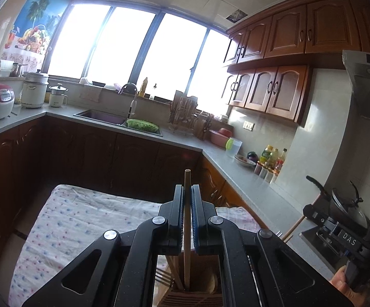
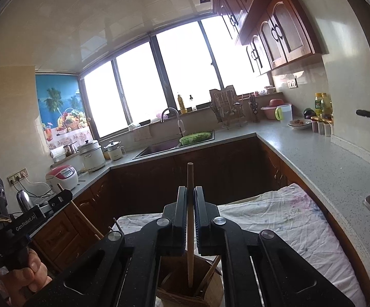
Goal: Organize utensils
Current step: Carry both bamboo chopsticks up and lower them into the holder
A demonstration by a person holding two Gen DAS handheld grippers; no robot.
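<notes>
- The left gripper [image 1: 187, 199] is clenching an upright wooden stick [image 1: 187, 220]; its lower end is sitting inside the wooden holder [image 1: 192, 299], among forks and other wooden handles.
- The right gripper [image 2: 190, 202] is pinching its own wooden stick [image 2: 190, 220], tip dipping into the holder [image 2: 185, 289] below.
- The holder is standing on the near, cloth-covered table [image 1: 82, 220].
- Judging from this, both sticks are crowding one opening: releasing at a tilt is risking a stick toppling out, or the grippers knocking together and tipping the holder.
</notes>
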